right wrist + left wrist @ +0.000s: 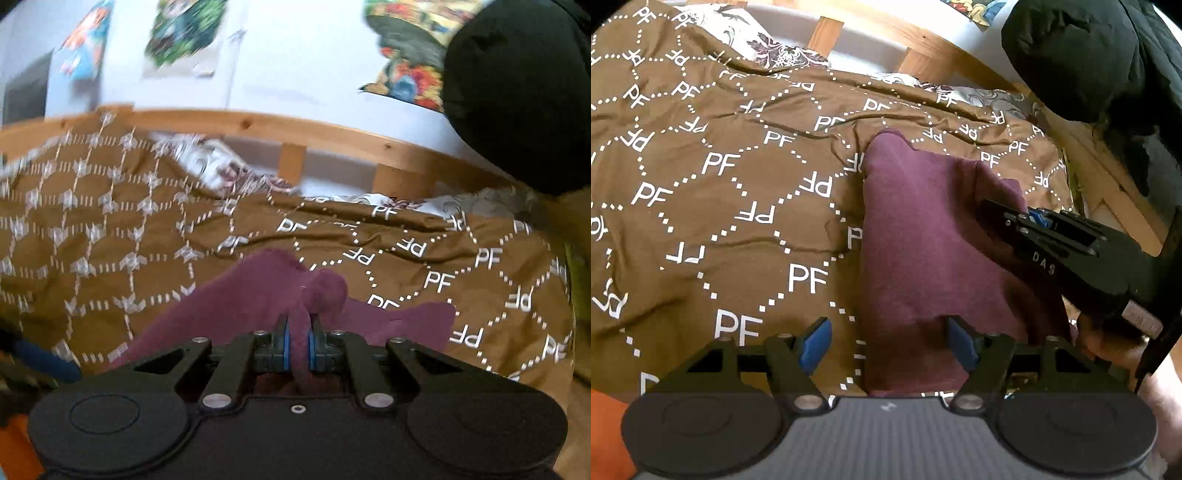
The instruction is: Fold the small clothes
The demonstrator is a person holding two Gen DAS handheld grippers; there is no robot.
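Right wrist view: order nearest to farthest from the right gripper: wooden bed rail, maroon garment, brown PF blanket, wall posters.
1. maroon garment: clamped in the right gripper.
2. brown PF blanket: under and beyond the garment.
3. wooden bed rail: behind the blanket.
4. wall posters: above the rail.

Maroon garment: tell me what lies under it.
The maroon garment lies on the brown PF-print bedcover, which shows all around it. The right gripper pinches one fold. Whatever sits directly beneath the cloth is covered.
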